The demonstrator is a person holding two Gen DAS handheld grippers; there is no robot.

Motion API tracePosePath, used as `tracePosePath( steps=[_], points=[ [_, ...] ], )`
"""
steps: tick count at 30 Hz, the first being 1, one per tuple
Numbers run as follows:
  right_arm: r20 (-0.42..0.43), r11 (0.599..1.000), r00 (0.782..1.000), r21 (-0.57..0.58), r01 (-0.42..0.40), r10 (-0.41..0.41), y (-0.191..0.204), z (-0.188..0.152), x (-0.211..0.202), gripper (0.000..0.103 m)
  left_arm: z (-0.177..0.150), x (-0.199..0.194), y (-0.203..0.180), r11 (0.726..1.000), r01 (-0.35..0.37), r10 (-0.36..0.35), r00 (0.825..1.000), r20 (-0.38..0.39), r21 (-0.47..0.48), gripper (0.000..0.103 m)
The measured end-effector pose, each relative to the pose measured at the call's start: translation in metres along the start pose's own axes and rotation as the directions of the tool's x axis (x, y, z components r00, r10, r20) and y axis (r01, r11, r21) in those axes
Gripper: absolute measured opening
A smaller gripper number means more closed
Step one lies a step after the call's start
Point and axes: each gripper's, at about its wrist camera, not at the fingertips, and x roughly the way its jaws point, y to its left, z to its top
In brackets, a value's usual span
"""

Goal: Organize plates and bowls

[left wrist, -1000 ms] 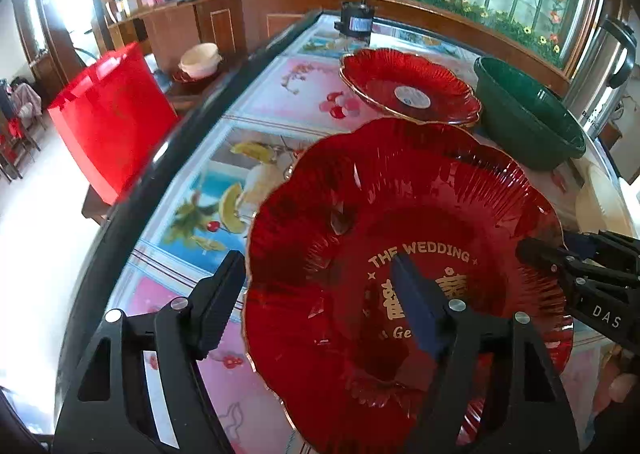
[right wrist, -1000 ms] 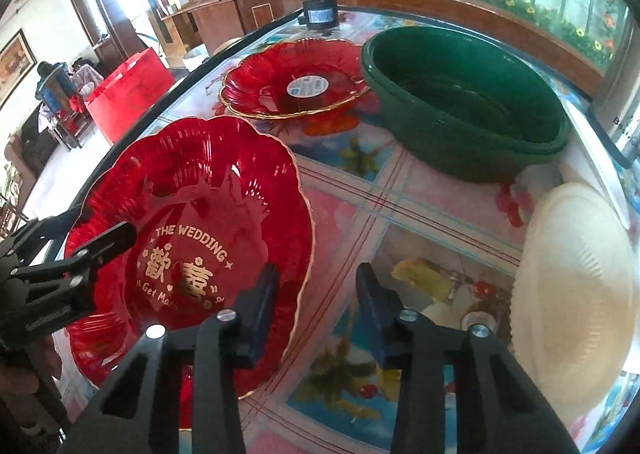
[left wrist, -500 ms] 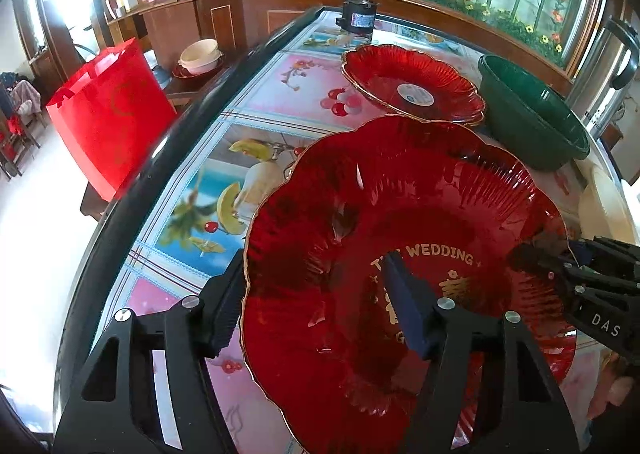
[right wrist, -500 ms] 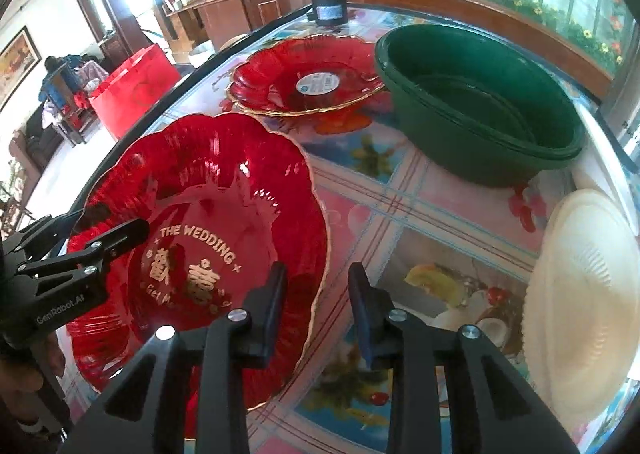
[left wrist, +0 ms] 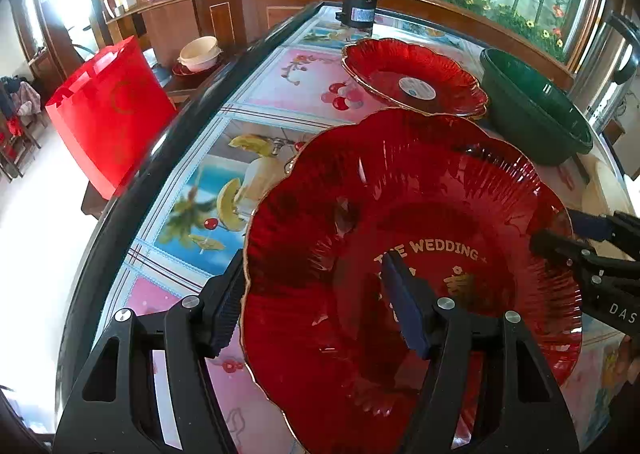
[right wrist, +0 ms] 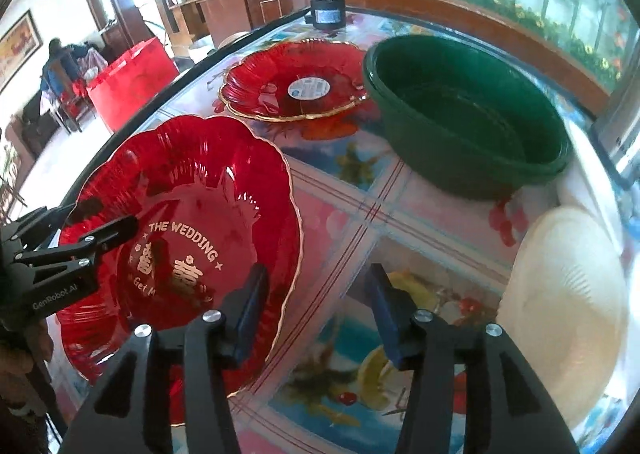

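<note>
A large red scalloped plate [left wrist: 400,222] printed "THE WEDDING" is lifted and tilted above the table; it also shows in the right wrist view [right wrist: 192,214]. My left gripper [left wrist: 312,306] straddles its near rim, one finger under the edge, one on the plate's face, apparently clamped on it. My right gripper [right wrist: 316,310] straddles the plate's opposite rim with jaws apart and a clear gap. A second red plate [left wrist: 412,78] with a white sticker lies further back [right wrist: 296,82].
A dark green basin [right wrist: 464,114] stands at the back right, a cream ribbed plate [right wrist: 568,302] at the right. A black motor [left wrist: 358,12] sits at the far end. A red bag [left wrist: 108,110] stands beside the table's left edge [left wrist: 132,194].
The red wedding plate has risen and tilted more with my left gripper. My right gripper's jaws, narrower half a second ago, have opened wider at the plate's rim.
</note>
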Motion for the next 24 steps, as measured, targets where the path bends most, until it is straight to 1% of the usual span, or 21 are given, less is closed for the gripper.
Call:
tracePosePath(
  steps=[2,3,4,5,6,7,8,10,11,12,13,14,15,16,17,20,22,24],
  points=[
    [-0.023,1.0,0.999,-0.003,-0.024,0.024,-0.001,0.002,0.004,0.05,0.0,0.0,-0.002,1.0,-0.001,0.002,1.0,-0.001,0.005,0.067],
    [-0.036,0.999,0.998,0.005,-0.043,0.043,-0.002,0.003,0.007,0.046,0.0,0.0,-0.002,1.0,-0.001,0.001,1.0,-0.002,0.008,0.067],
    [-0.038,0.998,0.997,0.011,-0.066,0.066,-0.002,0.003,0.009,0.035,0.001,0.0,-0.003,1.0,-0.001,0.001,1.0,-0.003,0.01,0.067],
    [-0.036,0.997,0.996,0.011,-0.081,0.082,-0.002,0.003,0.01,0.026,0.001,0.0,-0.003,1.0,-0.003,0.003,1.0,-0.004,0.013,0.067],
    [-0.032,0.997,0.996,0.0,-0.081,0.081,0.0,0.003,0.009,0.023,0.0,0.0,-0.003,1.0,-0.003,0.003,1.0,-0.005,0.015,0.067],
    [-0.026,0.998,0.998,-0.024,-0.061,0.061,0.005,0.004,0.008,0.016,0.0,0.0,-0.003,1.0,-0.002,0.002,1.0,-0.007,0.015,0.067],
    [-0.017,0.998,0.999,-0.049,-0.039,0.038,0.01,0.004,0.006,0.014,0.0,0.0,-0.004,1.0,0.0,0.0,1.0,-0.009,0.015,0.067],
    [-0.005,0.997,0.999,-0.063,-0.038,0.037,0.014,0.004,0.004,0.013,-0.001,0.001,-0.006,1.0,0.002,-0.001,1.0,-0.013,0.01,0.061],
    [-0.005,0.997,0.999,-0.067,-0.032,0.032,0.016,0.004,0.004,0.013,-0.001,0.0,-0.006,1.0,-0.018,0.018,1.0,-0.007,0.006,0.057],
    [0.005,0.997,1.0,-0.074,-0.019,0.02,0.017,0.003,0.004,0.013,-0.001,0.0,-0.004,1.0,-0.031,0.031,1.0,-0.004,-0.005,0.047],
    [0.011,0.997,1.0,-0.074,-0.01,0.011,0.017,0.003,0.003,0.013,-0.001,-0.001,0.0,0.999,-0.035,0.035,0.999,0.002,-0.021,0.032],
    [0.014,0.998,1.0,-0.067,-0.004,0.005,0.016,0.002,0.002,0.013,-0.001,-0.002,0.004,0.999,-0.034,0.034,0.999,0.0,-0.032,0.025],
    [0.017,0.998,1.0,-0.058,-0.001,0.002,0.014,0.001,0.001,0.013,0.0,-0.002,0.01,0.999,-0.004,0.004,1.0,-0.013,-0.054,0.021],
    [0.023,0.999,1.0,-0.049,-0.002,0.003,0.011,0.0,-0.001,0.013,0.002,-0.002,0.015,0.997,0.034,-0.036,0.999,-0.03,-0.072,0.02],
    [0.031,0.999,0.999,-0.038,-0.008,0.009,0.01,0.0,-0.003,0.013,0.003,-0.004,0.016,0.996,0.042,-0.044,0.998,-0.036,-0.075,0.02],
    [0.039,1.0,0.999,-0.027,-0.008,0.009,0.012,-0.002,-0.008,0.014,0.003,-0.011,0.014,0.997,0.029,-0.031,0.999,-0.033,-0.066,0.02],
    [0.047,0.999,0.999,-0.037,0.011,-0.009,0.015,-0.002,-0.011,0.014,0.003,-0.02,0.016,0.997,0.032,-0.034,0.999,-0.02,-0.072,0.019],
    [0.055,1.0,0.999,-0.029,0.001,0.001,0.016,-0.002,-0.017,0.014,0.0,-0.028,0.017,0.996,0.041,-0.041,0.999,-0.002,-0.073,0.019]
  ],
)
